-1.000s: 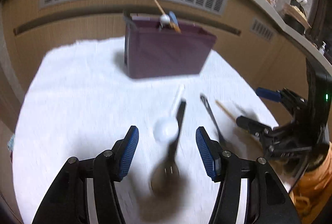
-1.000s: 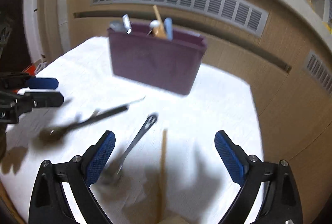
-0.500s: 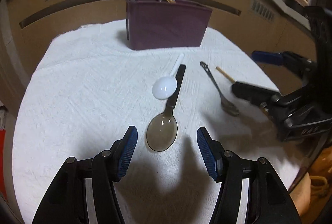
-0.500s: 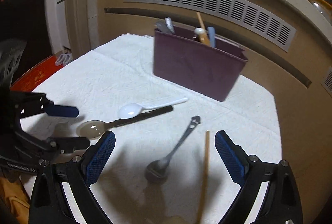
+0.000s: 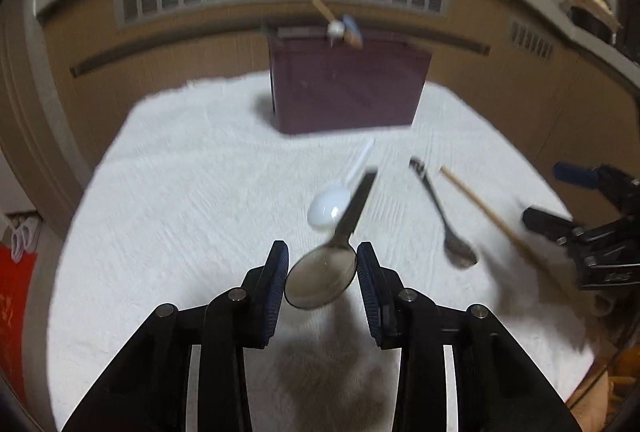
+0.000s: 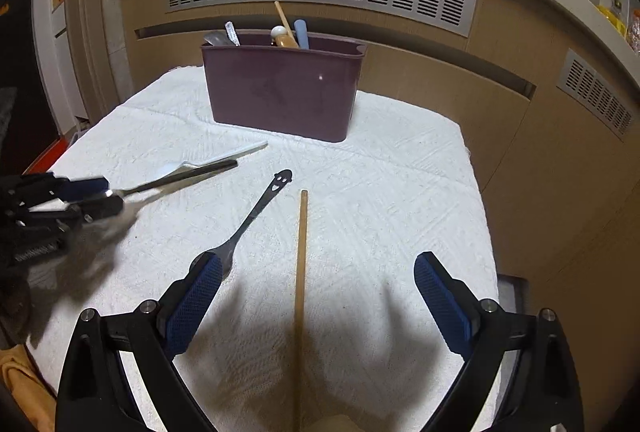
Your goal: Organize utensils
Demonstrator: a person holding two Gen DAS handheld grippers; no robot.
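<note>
the spoon (image 5: 322,278) sits bowl-first between the left gripper (image 5: 322,270) pads, jaws narrowed about it, over the cloth (image 5: 180,192). stiff, slick metal, likely to pivot; the neck seems surer. right gripper (image 6: 316,286) hovers wide above the chopstick (image 6: 301,252), bin (image 6: 280,88) beyond.

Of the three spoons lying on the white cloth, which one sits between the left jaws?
The black-handled spoon with the large translucent bowl, clamped by the left gripper. The white plastic spoon lies beside it; the smiley-handled metal spoon lies farther right.
</note>
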